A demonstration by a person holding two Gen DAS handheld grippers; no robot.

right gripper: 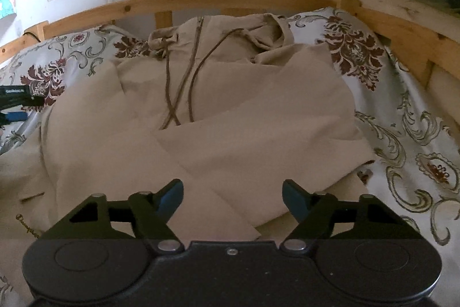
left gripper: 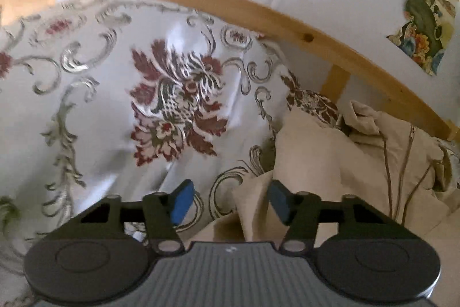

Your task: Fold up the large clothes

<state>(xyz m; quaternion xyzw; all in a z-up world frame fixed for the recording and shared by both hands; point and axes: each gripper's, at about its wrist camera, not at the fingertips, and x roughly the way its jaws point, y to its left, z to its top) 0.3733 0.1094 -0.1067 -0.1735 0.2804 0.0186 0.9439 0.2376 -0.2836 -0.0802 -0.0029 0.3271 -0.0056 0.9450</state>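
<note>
The white bedspread with dark red flowers and grey scrolls (left gripper: 86,105) fills the space ahead of my left gripper (left gripper: 228,200). The beige zip-up hoodie with brown drawstrings (right gripper: 230,111) lies on it, straight ahead of my right gripper (right gripper: 233,197) and ahead-right of my left. Both grippers' jaws stand apart, holding nothing.
</note>
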